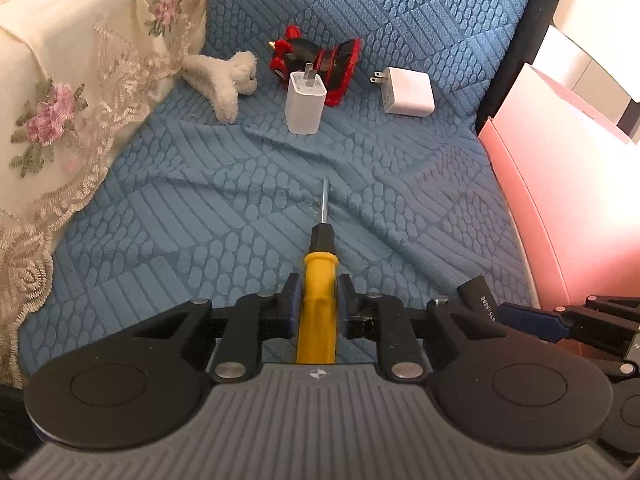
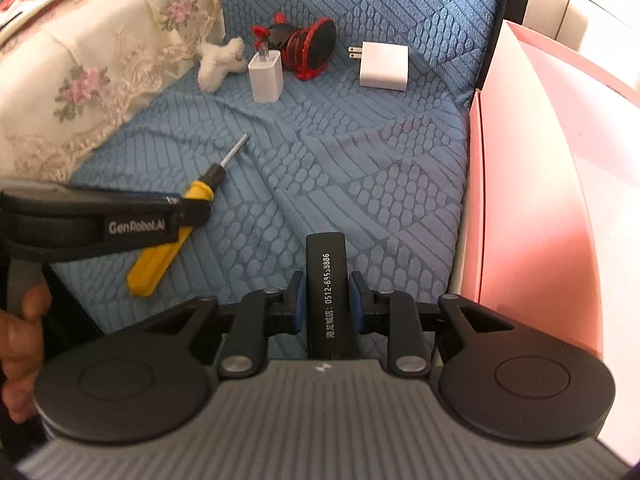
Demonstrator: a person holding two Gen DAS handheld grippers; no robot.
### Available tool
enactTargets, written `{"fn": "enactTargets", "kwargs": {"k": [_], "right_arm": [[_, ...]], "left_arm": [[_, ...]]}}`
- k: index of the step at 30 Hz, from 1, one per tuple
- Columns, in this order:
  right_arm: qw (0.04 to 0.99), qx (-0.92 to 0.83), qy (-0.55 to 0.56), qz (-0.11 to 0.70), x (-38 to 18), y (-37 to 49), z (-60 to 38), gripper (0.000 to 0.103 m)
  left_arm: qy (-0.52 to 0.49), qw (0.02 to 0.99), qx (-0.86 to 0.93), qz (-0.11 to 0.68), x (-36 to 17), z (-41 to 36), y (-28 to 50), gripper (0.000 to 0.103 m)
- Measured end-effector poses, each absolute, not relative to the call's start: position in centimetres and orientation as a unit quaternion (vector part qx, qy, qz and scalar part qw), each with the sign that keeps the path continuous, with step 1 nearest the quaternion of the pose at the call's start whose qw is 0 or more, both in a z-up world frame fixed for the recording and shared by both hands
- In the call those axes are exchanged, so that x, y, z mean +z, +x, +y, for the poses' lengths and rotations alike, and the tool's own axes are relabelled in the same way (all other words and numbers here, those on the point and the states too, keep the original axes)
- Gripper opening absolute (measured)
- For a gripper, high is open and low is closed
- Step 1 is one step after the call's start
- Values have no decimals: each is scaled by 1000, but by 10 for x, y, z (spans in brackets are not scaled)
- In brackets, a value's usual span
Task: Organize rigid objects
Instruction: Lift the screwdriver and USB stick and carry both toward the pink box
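Blue cover (image 1: 200,208), screwdriver (image 1: 320,280) (butt hidden)

Both wrist views are bright and evenly daylit, with light entering from the upper right. The pink box (image 2: 532,208) is washed toward white along its upper wall. Shadows on the blue textured cover (image 1: 248,216) are soft and shallow, lying in its folds. Fisheye distortion bends straight edges near the frame borders. A hand (image 2: 20,344) at the right view's left edge is blurred; central objects remain sharp.
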State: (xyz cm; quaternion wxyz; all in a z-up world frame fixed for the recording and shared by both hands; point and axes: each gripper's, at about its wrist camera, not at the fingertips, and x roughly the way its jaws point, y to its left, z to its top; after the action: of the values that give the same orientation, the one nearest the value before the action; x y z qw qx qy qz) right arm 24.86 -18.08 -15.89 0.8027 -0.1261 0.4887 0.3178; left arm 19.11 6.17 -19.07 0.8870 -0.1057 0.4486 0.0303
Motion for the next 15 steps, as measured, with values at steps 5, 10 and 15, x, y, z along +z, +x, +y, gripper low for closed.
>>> {"fn": "enactTargets", "kwargs": {"k": [5, 10, 15], "right_arm": [[806, 317, -117, 486, -150, 250, -182, 27], [812, 319, -102, 477, -135, 253, -187, 27], [817, 322, -89, 469, -118, 255, -196, 27]], "left_arm": [[-117, 888, 20, 445, -183, 61, 183, 22], [-138, 890, 8, 435, -165, 62, 174, 22], [-152, 895, 5, 419, -142, 62, 167, 21]]}}
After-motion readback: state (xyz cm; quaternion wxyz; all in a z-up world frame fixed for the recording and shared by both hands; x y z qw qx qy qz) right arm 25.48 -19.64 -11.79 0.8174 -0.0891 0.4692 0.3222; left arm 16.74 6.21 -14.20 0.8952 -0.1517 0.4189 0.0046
